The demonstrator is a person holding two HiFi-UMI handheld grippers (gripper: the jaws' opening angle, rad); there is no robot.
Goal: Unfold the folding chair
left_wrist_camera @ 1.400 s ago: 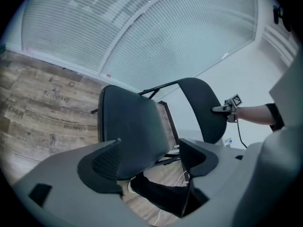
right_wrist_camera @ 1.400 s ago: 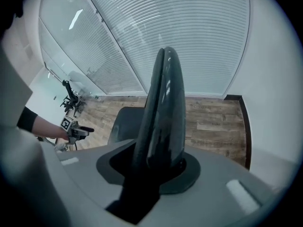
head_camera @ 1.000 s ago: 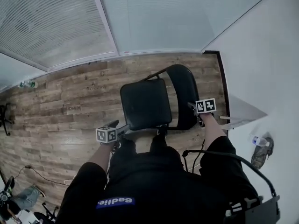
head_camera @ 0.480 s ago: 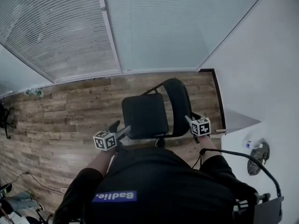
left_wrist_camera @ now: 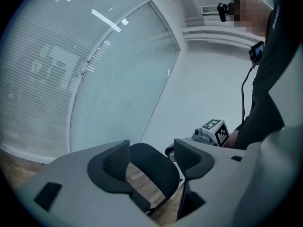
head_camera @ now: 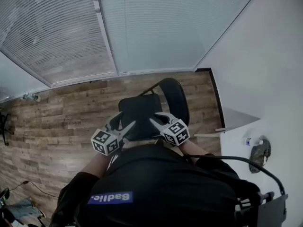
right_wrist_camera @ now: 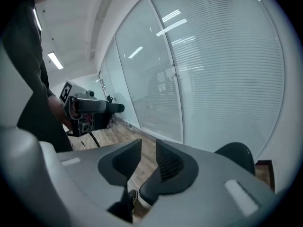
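Over the folding chair [head_camera: 142, 109], left claw [head_camera: 122, 123] and right claw [head_camera: 156, 118], empty, jaws parted though freshly narrowed; blinds [head_camera: 156, 27] beyond.

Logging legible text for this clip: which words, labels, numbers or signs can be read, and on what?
Blue patch on the person's black top: white lettering, a worn tag, not read off.
Marker cubes on the left gripper and right gripper: square patterns only, no letters; both pairs of jaws have just been closing on nothing.
Bottle on the white table: label too small.
Nothing else readable.
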